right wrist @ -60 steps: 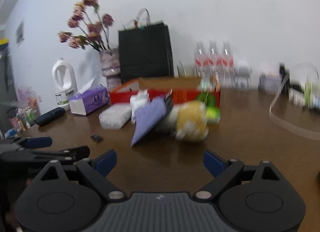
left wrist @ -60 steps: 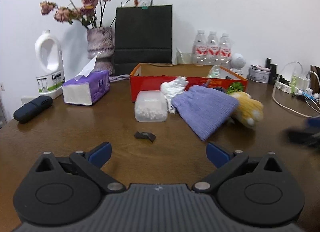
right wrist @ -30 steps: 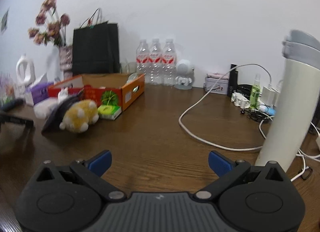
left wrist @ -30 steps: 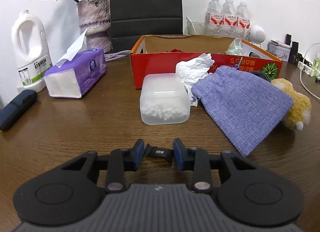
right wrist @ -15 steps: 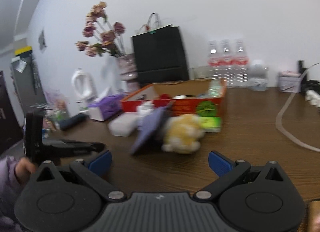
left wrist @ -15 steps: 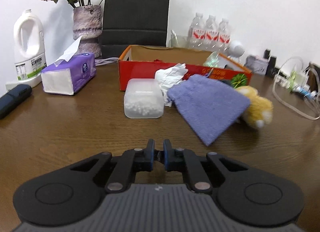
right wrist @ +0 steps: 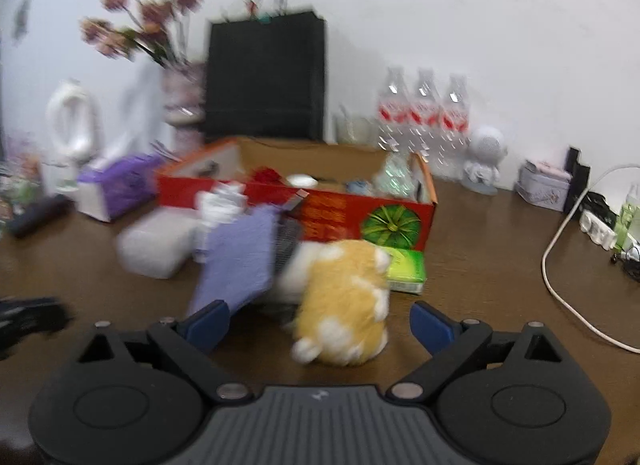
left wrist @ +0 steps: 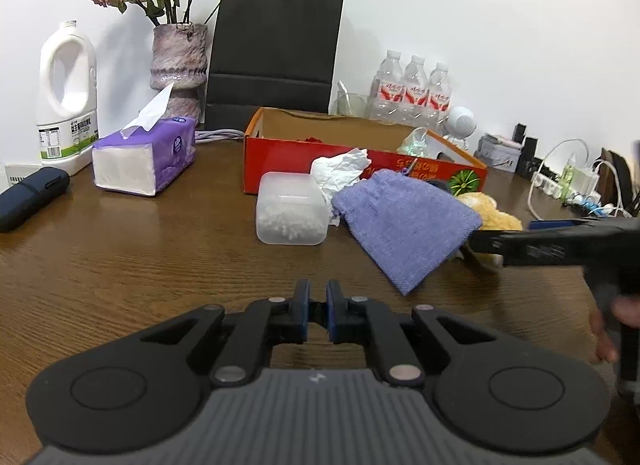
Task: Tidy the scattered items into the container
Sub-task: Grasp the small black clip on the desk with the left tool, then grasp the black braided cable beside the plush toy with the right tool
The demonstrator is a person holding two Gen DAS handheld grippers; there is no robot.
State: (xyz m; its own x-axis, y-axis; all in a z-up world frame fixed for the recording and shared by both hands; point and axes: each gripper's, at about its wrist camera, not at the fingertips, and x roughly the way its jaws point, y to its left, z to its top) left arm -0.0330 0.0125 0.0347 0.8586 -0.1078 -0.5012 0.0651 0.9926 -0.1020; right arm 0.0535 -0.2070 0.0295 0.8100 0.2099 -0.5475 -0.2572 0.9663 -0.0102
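My left gripper (left wrist: 317, 309) is shut on a small black clip (left wrist: 317, 307), held above the wooden table in front of the red cardboard box (left wrist: 280, 153). A clear plastic tub (left wrist: 290, 209), crumpled white tissue (left wrist: 340, 171), a purple cloth pouch (left wrist: 404, 221) and a yellow plush toy (left wrist: 492, 215) lie before the box. My right gripper (right wrist: 318, 323) is open, with the yellow plush toy (right wrist: 346, 301) between its fingers. It also shows in the left wrist view (left wrist: 560, 241), reaching in from the right. The box (right wrist: 340, 211) holds several items.
A purple tissue pack (left wrist: 146, 153), white jug (left wrist: 68, 97), flower vase (left wrist: 178, 65), black paper bag (left wrist: 276, 53) and water bottles (left wrist: 412, 93) stand around the back. A dark case (left wrist: 32, 195) lies far left. A green packet (right wrist: 404, 269) lies by the box. Cables (right wrist: 560, 265) lie to the right.
My left gripper closed on the small black clip and lifted it off the table. My right gripper swung back toward the items and now brackets the yellow plush toy.
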